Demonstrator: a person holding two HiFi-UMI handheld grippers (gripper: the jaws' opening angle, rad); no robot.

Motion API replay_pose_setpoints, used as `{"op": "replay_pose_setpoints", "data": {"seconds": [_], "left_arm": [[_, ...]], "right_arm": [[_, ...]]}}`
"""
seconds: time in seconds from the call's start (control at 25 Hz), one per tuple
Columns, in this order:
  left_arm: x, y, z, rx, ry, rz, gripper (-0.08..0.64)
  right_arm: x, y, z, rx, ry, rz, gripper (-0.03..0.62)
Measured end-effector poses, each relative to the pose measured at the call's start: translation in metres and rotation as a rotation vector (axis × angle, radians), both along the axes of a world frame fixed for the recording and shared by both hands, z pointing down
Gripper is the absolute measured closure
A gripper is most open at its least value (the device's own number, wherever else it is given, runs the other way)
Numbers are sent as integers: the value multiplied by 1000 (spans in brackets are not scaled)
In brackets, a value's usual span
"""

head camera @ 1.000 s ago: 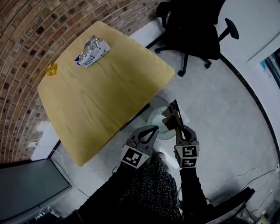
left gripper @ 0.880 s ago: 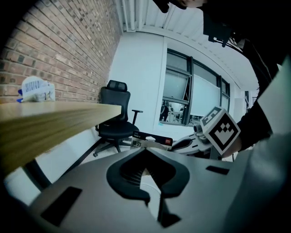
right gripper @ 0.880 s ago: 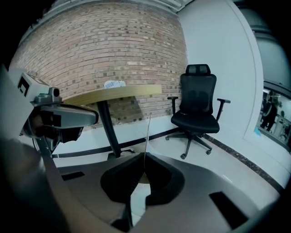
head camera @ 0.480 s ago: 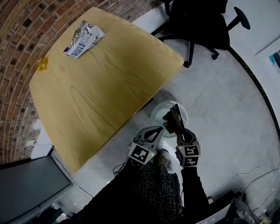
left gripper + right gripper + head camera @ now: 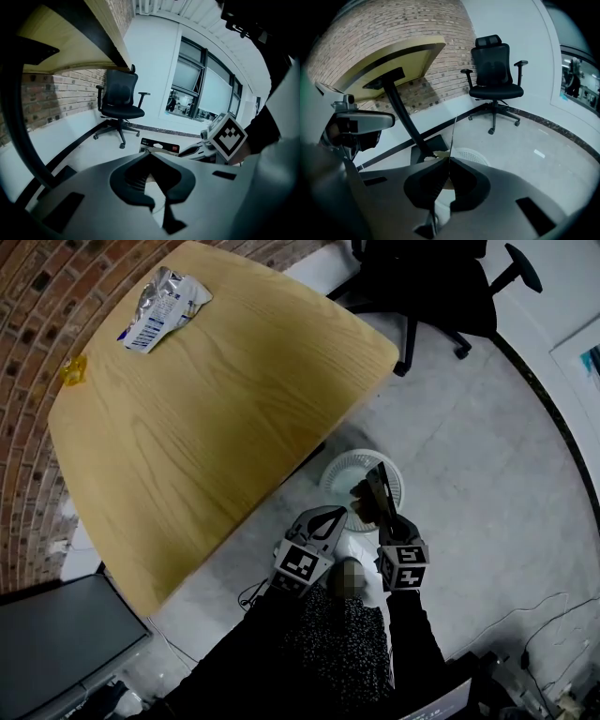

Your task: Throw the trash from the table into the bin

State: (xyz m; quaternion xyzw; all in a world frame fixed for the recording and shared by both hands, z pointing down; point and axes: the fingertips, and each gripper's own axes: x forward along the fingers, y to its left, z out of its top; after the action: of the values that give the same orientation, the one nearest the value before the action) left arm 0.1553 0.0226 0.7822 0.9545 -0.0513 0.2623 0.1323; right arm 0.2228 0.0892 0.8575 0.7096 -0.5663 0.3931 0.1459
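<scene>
My right gripper [image 5: 383,515] is shut on a thin dark card [image 5: 374,488], which stands on edge over the near side of the white bin [image 5: 342,474] on the floor. In the right gripper view the card [image 5: 453,133] rises edge-on from the closed jaws [image 5: 449,160], with the bin [image 5: 472,156] just beyond. My left gripper [image 5: 339,514] hangs beside it, shut and empty [image 5: 149,158]. A crumpled foil snack bag [image 5: 156,307] and a small yellow wrapper [image 5: 73,369] lie on the wooden table [image 5: 216,418] at its far left.
A black office chair [image 5: 422,282] stands beyond the table. The table's dark leg and foot plate [image 5: 401,119] are left of the bin. A dark monitor [image 5: 56,638] sits at the lower left. The person's patterned sleeves fill the bottom centre.
Both grippers have sunk toward the floor, the right one still holding the card, which is now closer over the bin. The trash on the table has not moved.
</scene>
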Motion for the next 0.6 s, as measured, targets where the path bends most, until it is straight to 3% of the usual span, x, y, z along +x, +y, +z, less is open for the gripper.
{"op": "replay_pose_setpoints", "data": {"seconds": [0.48,0.56,0.6], "left_arm": [[2,3,5,-13,10,7,554],[2,4,3,-10,11,11,554],[2,4,1,-10,13,13,554]], "right_arm": [[-5,-4,20,2,-34,41,568],[-6,-6,20,2,-49,43,449],[-7,-8,18,9,-59,42,441]]}}
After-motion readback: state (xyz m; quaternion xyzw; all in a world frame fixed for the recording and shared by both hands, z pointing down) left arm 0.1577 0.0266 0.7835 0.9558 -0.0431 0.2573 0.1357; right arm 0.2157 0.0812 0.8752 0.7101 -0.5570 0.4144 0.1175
